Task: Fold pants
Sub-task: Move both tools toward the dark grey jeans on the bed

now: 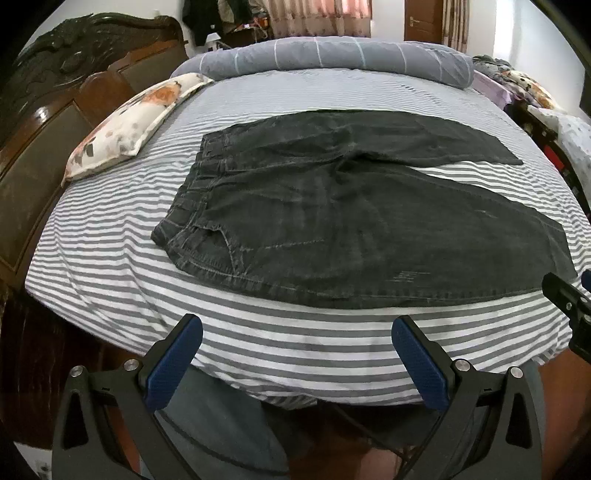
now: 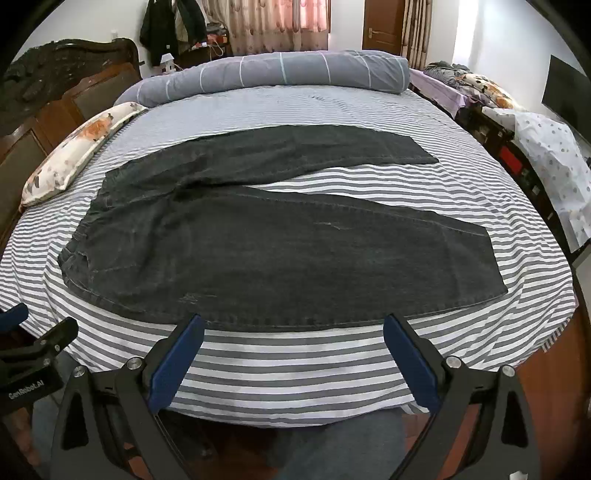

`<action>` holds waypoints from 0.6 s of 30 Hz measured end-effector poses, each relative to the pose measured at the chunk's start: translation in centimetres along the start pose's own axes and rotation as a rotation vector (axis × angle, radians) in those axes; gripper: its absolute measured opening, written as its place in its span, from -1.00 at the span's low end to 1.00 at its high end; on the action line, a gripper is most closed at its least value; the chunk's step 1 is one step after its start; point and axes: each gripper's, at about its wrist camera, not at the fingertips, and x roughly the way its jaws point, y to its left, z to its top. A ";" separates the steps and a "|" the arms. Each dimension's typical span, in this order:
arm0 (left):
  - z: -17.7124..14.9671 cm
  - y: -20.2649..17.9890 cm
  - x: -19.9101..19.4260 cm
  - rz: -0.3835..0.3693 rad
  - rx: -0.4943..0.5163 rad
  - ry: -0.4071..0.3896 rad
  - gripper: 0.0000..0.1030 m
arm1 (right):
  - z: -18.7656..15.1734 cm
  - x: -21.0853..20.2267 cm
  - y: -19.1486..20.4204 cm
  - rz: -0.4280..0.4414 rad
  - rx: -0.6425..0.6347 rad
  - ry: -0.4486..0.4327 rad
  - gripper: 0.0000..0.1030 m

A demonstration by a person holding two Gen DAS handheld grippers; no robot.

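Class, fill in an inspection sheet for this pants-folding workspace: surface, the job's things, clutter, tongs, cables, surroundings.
Surface: bed with striped sheet, fairly smooth.
Job's things: dark pants spread flat and unfolded, waistband to the left, legs splayed apart to the right.
Clutter: floral pillow at the left edge; rolled grey duvet along the far side; both apart from the pants.
Tongs: left tongs and right tongs both open, empty, short of the pants' near edge.
Cables: nothing seen.
Surroundings: carved wooden headboard, curtains, door.
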 end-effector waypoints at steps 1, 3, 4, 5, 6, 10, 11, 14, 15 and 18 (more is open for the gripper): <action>0.0 0.0 -0.1 -0.006 -0.001 -0.006 0.97 | 0.1 0.0 0.0 0.001 0.001 -0.002 0.87; 0.1 0.0 -0.1 -0.012 0.002 -0.008 0.97 | 0.2 -0.1 -0.1 0.000 0.003 -0.008 0.87; 0.1 0.0 -0.1 -0.015 0.002 -0.008 0.97 | 0.2 0.0 -0.1 0.001 0.003 -0.009 0.87; 0.1 0.0 -0.1 -0.016 0.001 -0.008 0.97 | 0.3 -0.1 -0.1 0.006 0.008 -0.010 0.87; 0.2 0.1 -0.1 -0.017 0.000 -0.008 0.97 | 0.3 -0.1 -0.1 0.007 0.009 -0.011 0.87; 0.1 0.0 -0.2 -0.014 -0.002 -0.023 0.97 | 0.5 -0.3 0.0 0.020 0.012 -0.019 0.87; 0.2 0.0 -0.3 -0.015 -0.002 -0.027 0.97 | 0.5 -0.4 0.0 0.023 0.014 -0.022 0.87; 0.2 -0.1 -0.6 -0.014 0.000 -0.050 0.97 | 0.5 -0.7 0.3 0.030 0.010 -0.037 0.87; 0.3 -0.2 -0.7 -0.012 0.003 -0.056 0.97 | 0.5 -0.8 0.4 0.030 0.008 -0.039 0.87; 0.5 -0.2 -0.8 -0.020 -0.001 -0.065 0.97 | 0.6 -1.1 0.6 0.038 0.005 -0.050 0.87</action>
